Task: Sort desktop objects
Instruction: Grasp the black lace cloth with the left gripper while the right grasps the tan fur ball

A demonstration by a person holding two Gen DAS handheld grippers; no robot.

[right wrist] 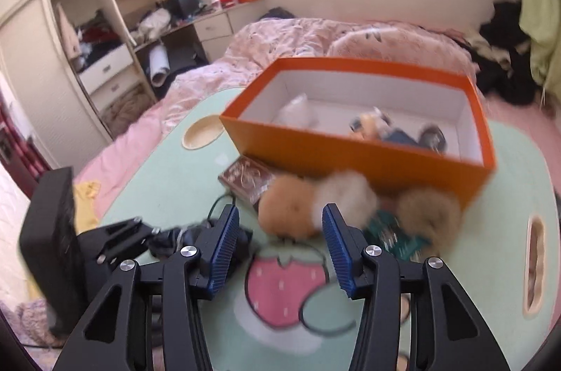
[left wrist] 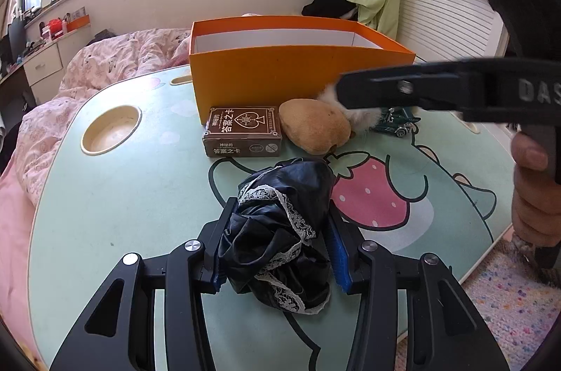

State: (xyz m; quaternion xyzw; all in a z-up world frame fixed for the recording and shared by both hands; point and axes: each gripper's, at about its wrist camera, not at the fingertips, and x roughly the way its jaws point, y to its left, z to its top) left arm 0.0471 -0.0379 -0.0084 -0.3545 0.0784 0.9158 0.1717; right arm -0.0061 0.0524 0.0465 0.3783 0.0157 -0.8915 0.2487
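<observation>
Now | my left gripper [left wrist: 277,248] clamped on black cloth [left wrist: 280,231], ready for box [left wrist: 298,80] | right gripper [right wrist: 280,245] jaws apart, empty, probably lining up plush [right wrist: 315,206] beside box

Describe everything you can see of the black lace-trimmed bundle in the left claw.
The black bundle is crumpled, shiny, satin-like cloth edged with white lace. It sits squeezed between the left claw's blue-padded fingers, bulging above and below them, over the mint-green table, nearer the camera than the card box. Whether its underside touches the table is unclear.
</observation>
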